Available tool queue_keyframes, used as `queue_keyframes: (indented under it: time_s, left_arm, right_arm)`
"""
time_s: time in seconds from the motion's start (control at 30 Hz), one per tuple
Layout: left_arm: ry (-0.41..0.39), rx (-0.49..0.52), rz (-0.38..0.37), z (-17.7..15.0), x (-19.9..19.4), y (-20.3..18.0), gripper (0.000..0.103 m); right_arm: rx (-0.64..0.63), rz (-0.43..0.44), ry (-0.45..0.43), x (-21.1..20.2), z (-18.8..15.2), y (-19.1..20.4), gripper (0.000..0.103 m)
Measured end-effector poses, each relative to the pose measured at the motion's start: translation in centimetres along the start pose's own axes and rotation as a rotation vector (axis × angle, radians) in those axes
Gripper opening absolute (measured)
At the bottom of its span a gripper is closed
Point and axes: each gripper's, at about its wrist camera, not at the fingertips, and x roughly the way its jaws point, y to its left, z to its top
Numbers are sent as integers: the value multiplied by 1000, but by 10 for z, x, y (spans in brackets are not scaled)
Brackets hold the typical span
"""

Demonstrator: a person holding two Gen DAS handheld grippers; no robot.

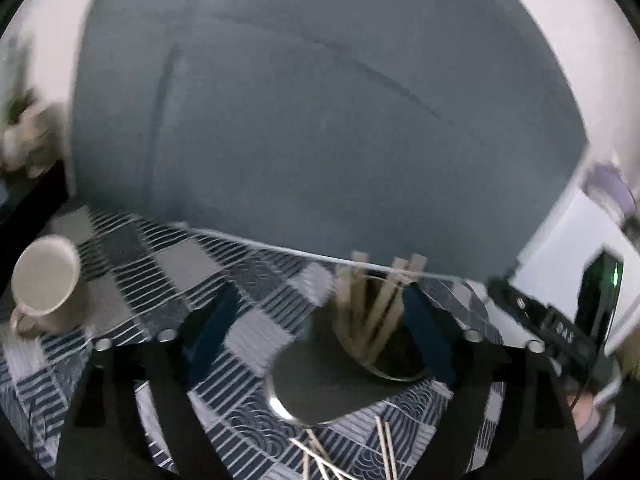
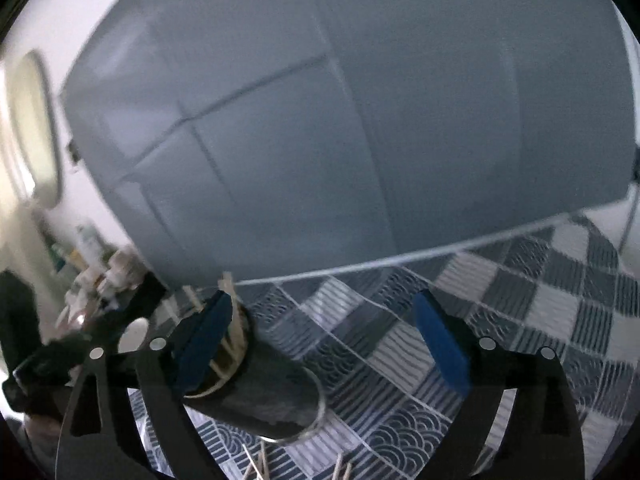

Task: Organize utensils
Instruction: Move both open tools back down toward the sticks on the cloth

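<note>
Blue-padded fingers [image 1: 216,320] of both the left gripper [image 1: 316,328] and right gripper [image 2: 332,340] are spread, grasping nothing, around a tilted cup [image 1: 372,344] of wooden sticks [image 1: 368,304] on the table [image 1: 168,264]; a nudge could spill it.

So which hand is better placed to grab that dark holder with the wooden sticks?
Left, probably. The dark holder lies tilted between the open fingers of the left gripper. In the right wrist view it sits off to one side, and the right gripper gapes over tablecloth.
</note>
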Motion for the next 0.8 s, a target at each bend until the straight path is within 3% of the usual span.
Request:
queue_keyframes:
  time_s: [0.13,0.4,0.5,0.8]
  left_arm:
    - [40,-57,106,-5,0,40,96]
    - [227,-119,251,-57,10,91,97]
    - [300,-82,264,-81,17,92,97]
    - [415,56,213,-131,28,61,97]
  right_arm:
    - [51,-63,56,10,-8,-18,90]
    - [109,-139,202,29,-43,-50,90]
    - [83,-160,246,33,-59,-52,90]
    - [-10,-162,362,40,-102,-44,90]
